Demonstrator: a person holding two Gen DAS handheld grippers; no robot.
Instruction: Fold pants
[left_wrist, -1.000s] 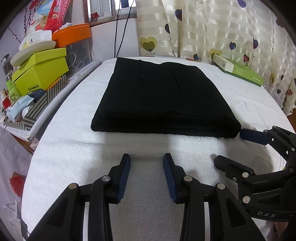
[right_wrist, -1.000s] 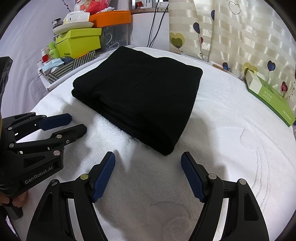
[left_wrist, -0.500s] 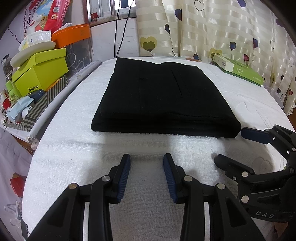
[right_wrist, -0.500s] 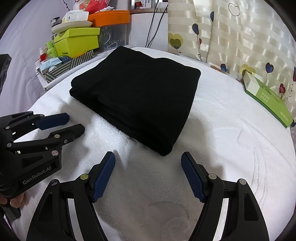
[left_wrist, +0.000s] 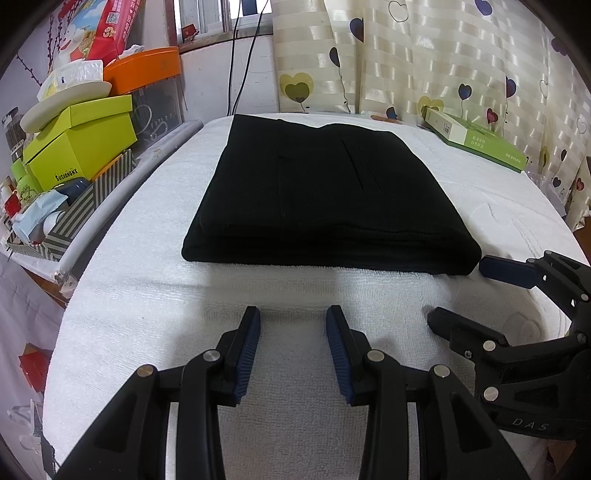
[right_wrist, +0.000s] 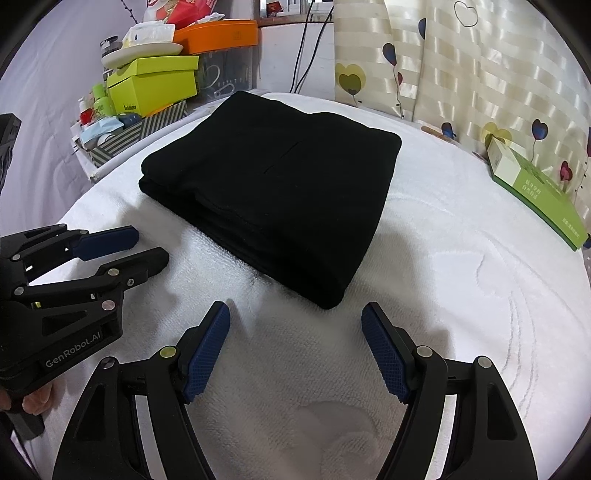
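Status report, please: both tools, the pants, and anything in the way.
Left tool open, empty. Right tool open, empty. Black pants folded flat on the white towel, untouched. Green box off to the far right, nothing blocking.

I see bright, even light, soft shadows at lower centre, sharp focus, and heavy fisheye bending with dark corners.

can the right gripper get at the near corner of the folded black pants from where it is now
Probably yes. The right gripper is open and empty, and the near corner of the folded black pants lies just ahead of its fingertips with only bare white towel between. The left gripper sits off to the side.
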